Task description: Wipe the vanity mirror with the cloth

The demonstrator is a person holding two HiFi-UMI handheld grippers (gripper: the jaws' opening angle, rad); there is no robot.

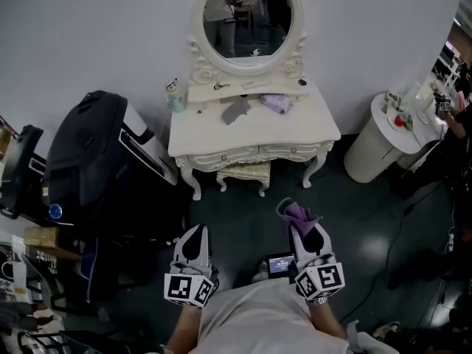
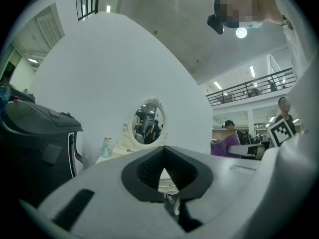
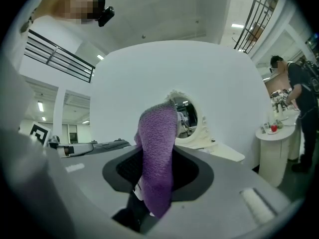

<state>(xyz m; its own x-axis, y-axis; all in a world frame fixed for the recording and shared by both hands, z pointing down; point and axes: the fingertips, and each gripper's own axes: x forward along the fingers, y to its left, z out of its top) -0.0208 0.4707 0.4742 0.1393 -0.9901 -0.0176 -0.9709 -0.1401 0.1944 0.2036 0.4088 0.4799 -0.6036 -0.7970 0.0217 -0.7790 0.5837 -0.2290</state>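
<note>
Evidently pinched in right gripper (image 1: 304,231): cloth (image 3: 158,148), soft, light, limp; probably best held at bunched fold. Left gripper (image 1: 196,236) pressed together, empty.

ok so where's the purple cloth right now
The purple cloth is pinched by the right gripper, low and right of centre in the head view, over the dark floor in front of the white vanity table.

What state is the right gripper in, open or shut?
Shut on the cloth: the right gripper has it pinched between its jaws, the purple end sticking up past them.
</note>
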